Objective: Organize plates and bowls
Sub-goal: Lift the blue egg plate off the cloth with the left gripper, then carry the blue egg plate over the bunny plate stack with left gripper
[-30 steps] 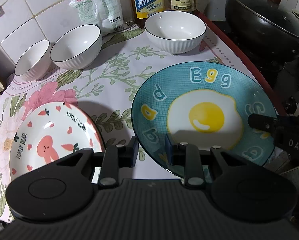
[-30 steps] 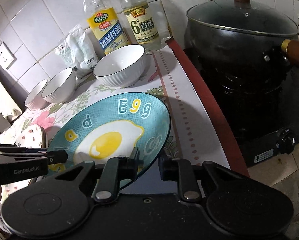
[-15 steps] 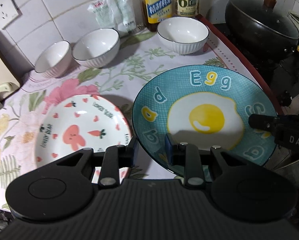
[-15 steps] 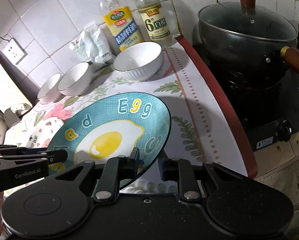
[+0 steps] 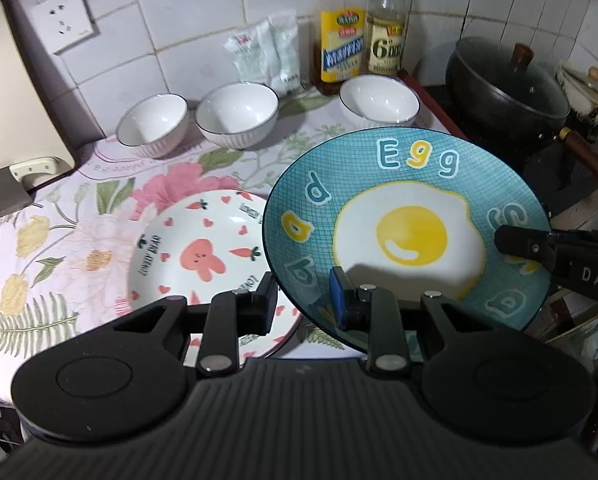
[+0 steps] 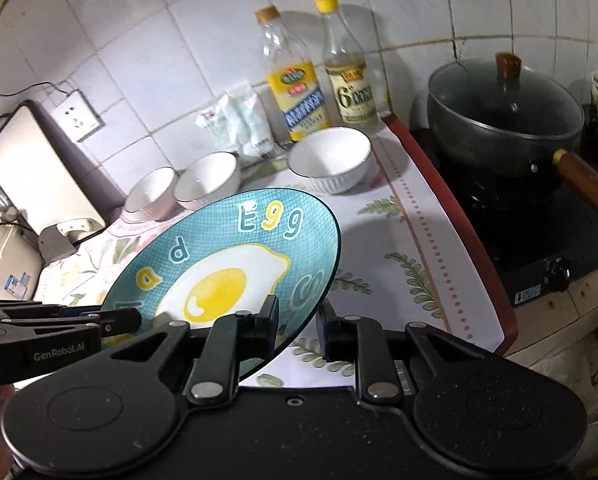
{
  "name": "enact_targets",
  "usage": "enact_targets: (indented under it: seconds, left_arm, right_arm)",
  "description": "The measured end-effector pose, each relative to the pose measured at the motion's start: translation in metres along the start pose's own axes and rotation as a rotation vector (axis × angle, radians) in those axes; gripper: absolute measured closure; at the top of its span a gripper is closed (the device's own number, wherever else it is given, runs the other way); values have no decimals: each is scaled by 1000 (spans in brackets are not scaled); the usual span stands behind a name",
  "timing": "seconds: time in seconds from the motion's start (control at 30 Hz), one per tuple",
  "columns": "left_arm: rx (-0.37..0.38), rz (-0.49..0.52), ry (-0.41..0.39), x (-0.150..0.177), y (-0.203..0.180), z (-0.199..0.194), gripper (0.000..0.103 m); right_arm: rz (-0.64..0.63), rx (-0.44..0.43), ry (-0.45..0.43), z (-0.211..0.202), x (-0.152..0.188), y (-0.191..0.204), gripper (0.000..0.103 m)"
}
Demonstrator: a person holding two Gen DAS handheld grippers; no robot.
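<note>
A blue plate with a fried-egg picture [image 5: 407, 220] [image 6: 227, 264] hangs tilted above the flowered cloth. My left gripper [image 5: 303, 304] is shut on its near-left rim. My right gripper [image 6: 297, 324] is shut on its near-right rim, and its tips [image 5: 511, 240] show at the plate's right edge in the left wrist view. A white plate with a pink rabbit [image 5: 195, 256] lies flat on the cloth, to the left of and below the blue plate. Three white bowls [image 5: 153, 124] [image 5: 237, 114] [image 5: 379, 100] stand upright along the back.
Two bottles [image 5: 343, 52] [image 5: 387, 44] and white packets [image 5: 263, 56] stand against the tiled wall. A lidded black pot [image 6: 503, 116] sits on the stove at the right, its wooden handle [image 6: 587, 184] sticking out. A cutting board [image 5: 15, 92] leans at the left.
Both grippers have risen and drawn back with the blue plate held between them. The bowls and the rabbit plate now sit farther below, and more of the wall and counter shows.
</note>
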State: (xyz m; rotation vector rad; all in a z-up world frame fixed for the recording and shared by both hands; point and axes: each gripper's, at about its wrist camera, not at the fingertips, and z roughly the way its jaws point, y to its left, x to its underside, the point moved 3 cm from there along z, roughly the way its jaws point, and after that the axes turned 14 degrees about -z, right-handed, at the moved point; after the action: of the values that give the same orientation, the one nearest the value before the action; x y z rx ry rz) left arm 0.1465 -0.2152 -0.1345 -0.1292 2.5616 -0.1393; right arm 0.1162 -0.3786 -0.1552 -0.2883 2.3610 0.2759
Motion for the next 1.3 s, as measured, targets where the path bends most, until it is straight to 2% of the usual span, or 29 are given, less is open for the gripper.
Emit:
enact_targets:
  seconds: [0.23,0.53,0.8,1.3]
  left_arm:
    - [1,-38,-24,1,32,-24,77]
    - [-32,-109,-23,1,85,-36,77]
    - [-88,-133,-28,10,120,-22,77]
    - [-105,-215,45,17,158,31,77]
  right_arm:
    - [-49,-2,23,-11,-13,35,79]
    - [-80,-77,51,5,-20,76,79]
    - [-121,-140,88,39,-17,104,79]
    - [-144,-176,175,104,-10,123,79]
